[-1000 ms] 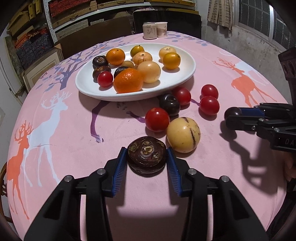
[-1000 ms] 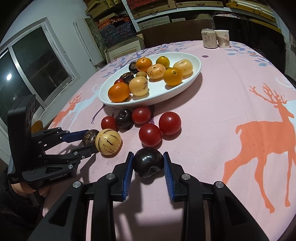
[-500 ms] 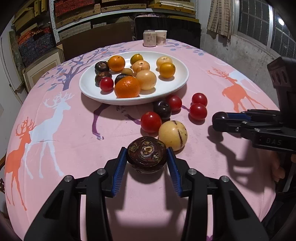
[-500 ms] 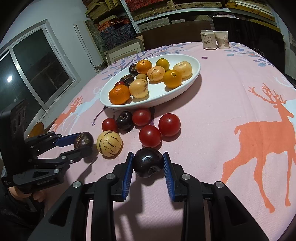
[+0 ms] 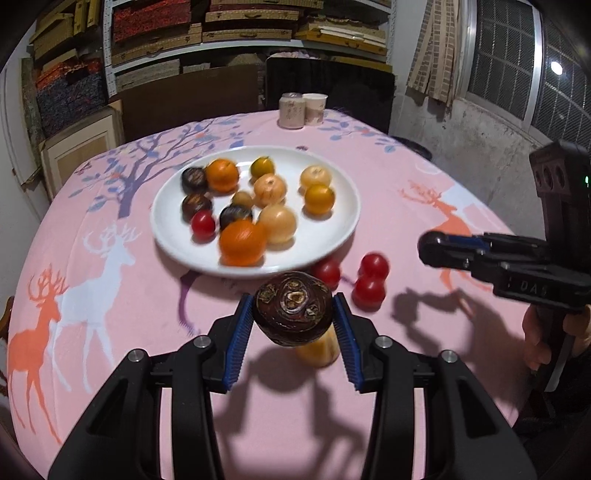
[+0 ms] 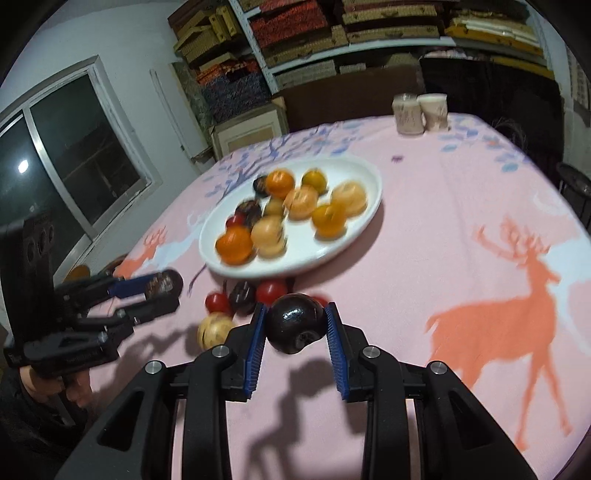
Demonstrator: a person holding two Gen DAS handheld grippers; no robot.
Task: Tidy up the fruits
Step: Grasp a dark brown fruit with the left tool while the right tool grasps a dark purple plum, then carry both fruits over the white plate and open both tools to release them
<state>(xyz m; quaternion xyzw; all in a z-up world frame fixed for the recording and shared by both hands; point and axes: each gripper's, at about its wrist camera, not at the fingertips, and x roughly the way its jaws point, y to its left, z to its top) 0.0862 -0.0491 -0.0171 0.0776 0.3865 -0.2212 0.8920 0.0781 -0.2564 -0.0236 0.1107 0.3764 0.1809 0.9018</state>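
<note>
Above the table [image 5: 110, 332], both tools [image 5: 293, 319] tilted downward

Ahead of the tool, behind the round table [image 5: 424, 206] with its pink deer-print cloth, shelves [image 5: 240, 33] stacked with flat boxes line the far wall. A dark chair [image 5: 328, 88] stands at the table's far edge. Off to the left, a dark window [image 6: 62, 155] reflects a lamp.
</note>
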